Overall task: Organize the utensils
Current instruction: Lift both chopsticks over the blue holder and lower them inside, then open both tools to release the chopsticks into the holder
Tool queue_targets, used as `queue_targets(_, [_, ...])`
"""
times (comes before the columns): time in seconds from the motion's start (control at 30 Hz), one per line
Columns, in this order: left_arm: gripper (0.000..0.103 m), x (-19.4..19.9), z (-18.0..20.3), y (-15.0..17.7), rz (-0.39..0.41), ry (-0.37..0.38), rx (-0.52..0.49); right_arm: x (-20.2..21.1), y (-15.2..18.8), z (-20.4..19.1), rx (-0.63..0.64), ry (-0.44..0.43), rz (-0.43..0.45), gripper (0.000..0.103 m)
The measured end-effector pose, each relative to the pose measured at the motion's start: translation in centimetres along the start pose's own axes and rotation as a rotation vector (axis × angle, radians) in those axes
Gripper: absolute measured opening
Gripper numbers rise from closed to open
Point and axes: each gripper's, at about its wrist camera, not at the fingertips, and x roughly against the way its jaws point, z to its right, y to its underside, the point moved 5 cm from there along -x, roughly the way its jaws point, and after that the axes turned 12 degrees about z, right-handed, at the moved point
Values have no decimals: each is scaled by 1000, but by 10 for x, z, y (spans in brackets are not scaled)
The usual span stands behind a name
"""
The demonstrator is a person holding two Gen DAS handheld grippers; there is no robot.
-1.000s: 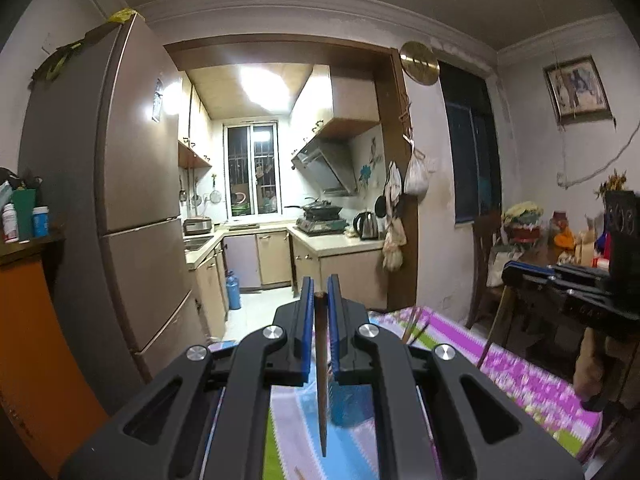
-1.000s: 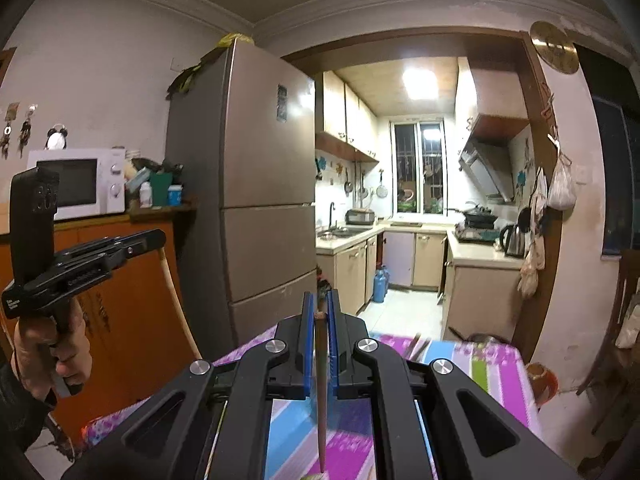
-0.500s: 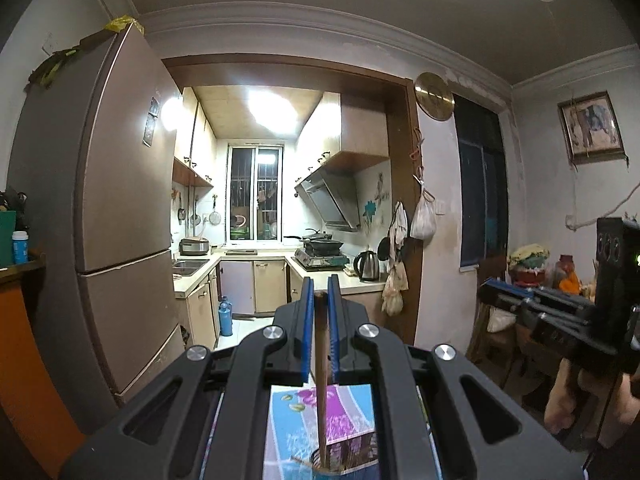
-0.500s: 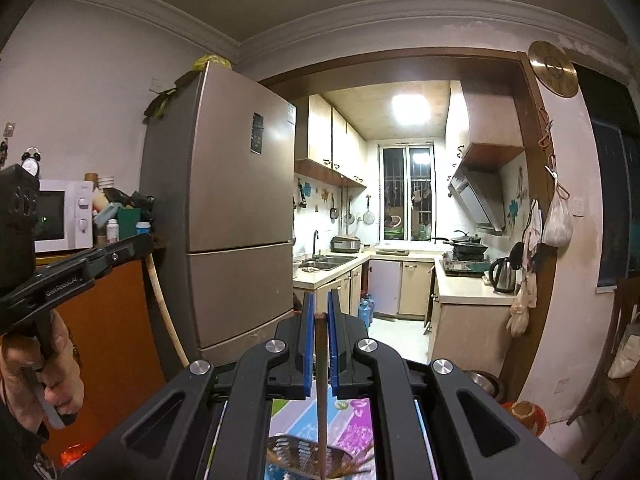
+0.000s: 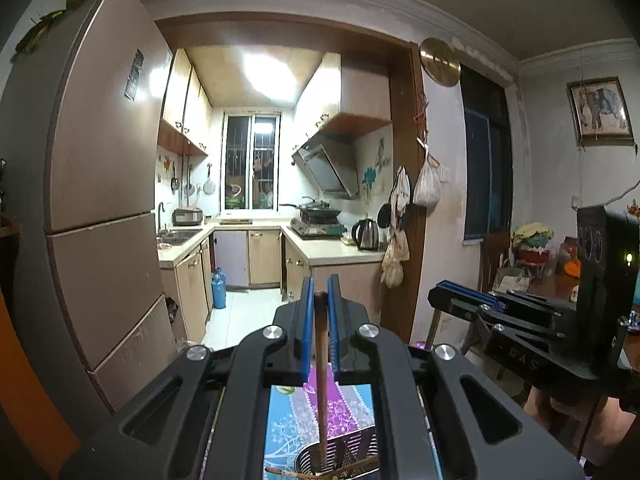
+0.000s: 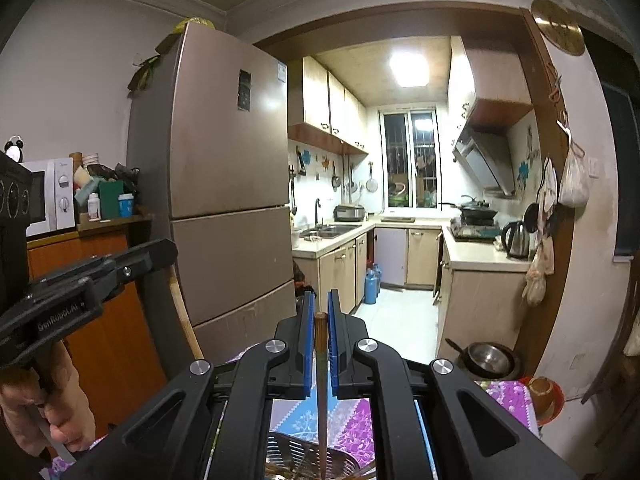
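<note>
Here each hand-held gripper clamps 1 chopstick above a wire basket, fridge beyond

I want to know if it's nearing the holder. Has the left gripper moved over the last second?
Yes. The left gripper, shut on a chopstick, has advanced toward the kitchen doorway; the metal utensil basket now sits below it.

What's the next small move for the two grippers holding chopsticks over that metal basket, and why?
Probably lower both a little, then open. The left gripper is shut on a chopstick and the right gripper on another chopstick; each hangs tip-down over the slotted metal basket on the patterned tablecloth, where other sticks already lie.
</note>
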Motion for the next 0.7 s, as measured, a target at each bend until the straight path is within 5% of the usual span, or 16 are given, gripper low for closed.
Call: queue_targets(0.7, [6,-31,-6,24,-48,2,12,-15,16,-4,-2,-15,-14,8])
